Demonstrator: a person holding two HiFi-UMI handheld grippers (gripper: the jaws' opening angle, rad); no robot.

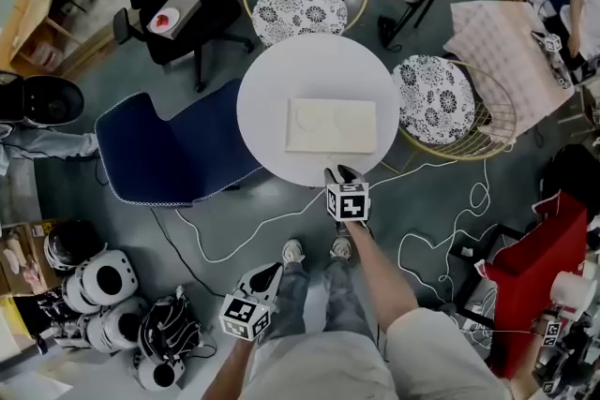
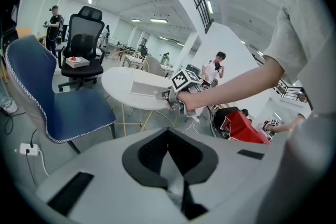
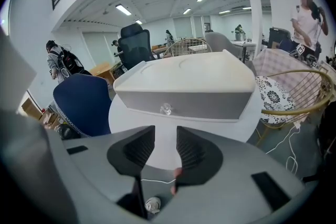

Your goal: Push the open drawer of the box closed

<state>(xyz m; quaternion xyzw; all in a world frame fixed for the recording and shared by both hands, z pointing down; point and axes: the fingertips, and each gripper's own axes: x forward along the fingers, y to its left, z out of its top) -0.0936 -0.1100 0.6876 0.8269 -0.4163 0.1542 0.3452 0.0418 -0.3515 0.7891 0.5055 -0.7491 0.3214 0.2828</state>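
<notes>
Though clear of it, box (image 3: 184, 84) straight ahead of right tool (image 3: 165, 136)

Left gripper view: jaws together, nothing between them, table scene beyond.

The left gripper (image 2: 168, 131) sits low and near, its dark pads meeting at the tips with nothing held. Beyond it stands a round white table (image 2: 118, 81) bearing a flat white box (image 2: 143, 88). A hand (image 2: 190, 103) holds the right gripper (image 2: 161, 96) at the box's right end; contact cannot be confirmed at this size. A blue chair (image 2: 52, 107) stands left of the table. A black office chair (image 2: 84, 42) stands farther back on the left. A red object (image 2: 242, 127) lies to the right.
</notes>
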